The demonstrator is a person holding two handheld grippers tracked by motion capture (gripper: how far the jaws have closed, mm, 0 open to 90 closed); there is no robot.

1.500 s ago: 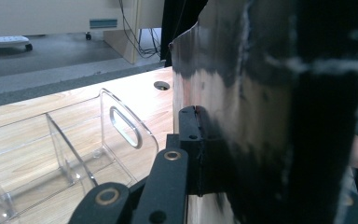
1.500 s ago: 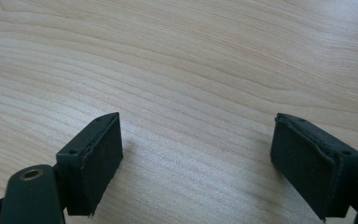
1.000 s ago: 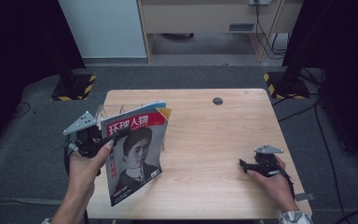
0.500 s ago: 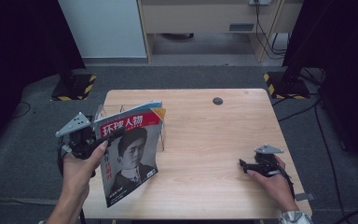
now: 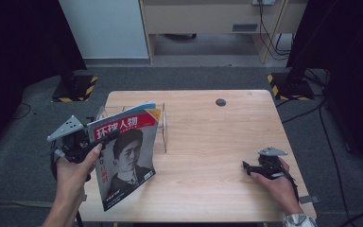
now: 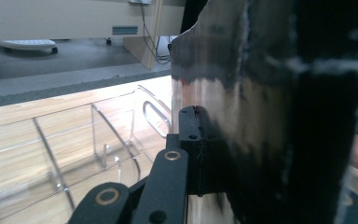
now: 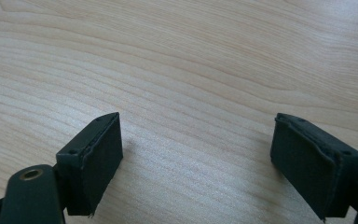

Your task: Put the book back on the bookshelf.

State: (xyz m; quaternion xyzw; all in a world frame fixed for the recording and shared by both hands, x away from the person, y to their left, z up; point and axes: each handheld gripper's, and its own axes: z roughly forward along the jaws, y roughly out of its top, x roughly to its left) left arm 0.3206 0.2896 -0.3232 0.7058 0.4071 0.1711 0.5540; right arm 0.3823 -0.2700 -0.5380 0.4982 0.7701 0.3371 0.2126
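Magazine is hanging upright in the left gripper, whose jaws are clamping tight on its left edge, so the cover is standing just to the right of that gripper and its lower corner is hovering near the worktop; a clear acrylic rack is sitting just beyond the magazine, farther from the gripper; the right gripper is resting on the worktop well apart, jaws standing wide with nothing between them. Judging from the thin edge hold, the limp pages could be sagging or slipping out if the hand is tilting, and the loose corner could be catching on a rack divider and buckling. In the left gripper view the magazine is looming dark and blurred beside the near pad, hiding the far jaw; how deep the grip is reaching is hard to make out; the rack's slots are partly covered by the cover in the high view.
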